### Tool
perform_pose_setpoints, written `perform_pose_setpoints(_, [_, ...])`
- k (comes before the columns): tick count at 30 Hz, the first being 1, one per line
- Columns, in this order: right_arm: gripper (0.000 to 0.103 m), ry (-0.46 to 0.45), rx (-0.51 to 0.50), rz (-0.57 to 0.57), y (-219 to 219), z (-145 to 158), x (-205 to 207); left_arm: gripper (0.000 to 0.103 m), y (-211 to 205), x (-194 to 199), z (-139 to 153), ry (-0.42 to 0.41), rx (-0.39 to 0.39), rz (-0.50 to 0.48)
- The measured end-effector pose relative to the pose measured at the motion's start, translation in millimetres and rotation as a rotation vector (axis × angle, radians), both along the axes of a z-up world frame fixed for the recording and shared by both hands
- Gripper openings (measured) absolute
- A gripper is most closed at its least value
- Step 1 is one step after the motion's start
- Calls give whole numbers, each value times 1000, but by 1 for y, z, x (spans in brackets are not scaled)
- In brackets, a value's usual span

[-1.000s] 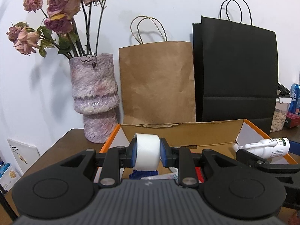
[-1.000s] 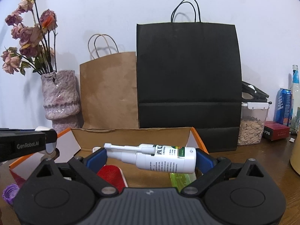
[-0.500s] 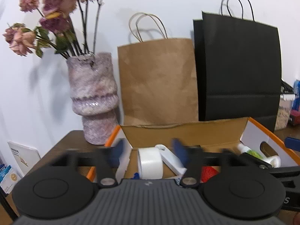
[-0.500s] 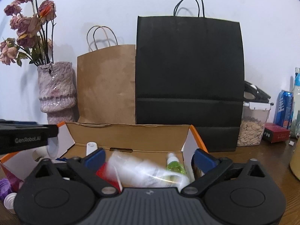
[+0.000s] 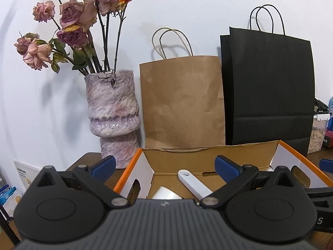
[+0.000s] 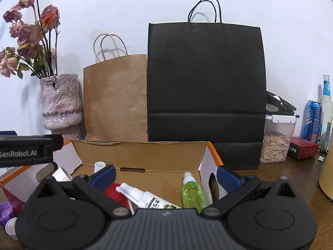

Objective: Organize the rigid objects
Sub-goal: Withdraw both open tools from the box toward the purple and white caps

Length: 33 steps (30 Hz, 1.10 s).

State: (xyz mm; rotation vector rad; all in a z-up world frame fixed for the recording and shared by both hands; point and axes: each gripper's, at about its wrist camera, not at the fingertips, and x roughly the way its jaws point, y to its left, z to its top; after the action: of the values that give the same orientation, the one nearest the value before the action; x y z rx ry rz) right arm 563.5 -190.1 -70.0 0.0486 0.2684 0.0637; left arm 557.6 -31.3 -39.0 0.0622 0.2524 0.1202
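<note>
Item: open cardboard box point(image 6: 141, 156) on the surface, holding white roll point(image 5: 165, 193), white spray bottle point(image 6: 145, 196), green bottle point(image 6: 192, 191).
Left gripper point(image 5: 164, 164): fingers have just been opening, now spread wide, empty, roll lying below.
Right gripper point(image 6: 165, 174): fingers wide apart, empty, over both bottles.
Handling note: lift both grippers straight up clear of the box walls before reaching for the loose purple caps point(image 6: 6, 212) outside.

White wall point(image 6: 270, 10) behind; dark wooden table point(image 6: 291, 173); 2 paper bags shadowed.
</note>
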Motion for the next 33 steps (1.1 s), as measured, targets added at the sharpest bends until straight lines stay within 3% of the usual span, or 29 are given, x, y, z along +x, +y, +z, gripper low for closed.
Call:
perform_pose_setpoints(16, [103,-47,-9,-24,-1,2,-19,103,14,-19,2,-9,1,26])
perform_pose_setpoints(33, [103,-59,-17,-27,13,4,-78,103,49,-72,-2,13,2,62])
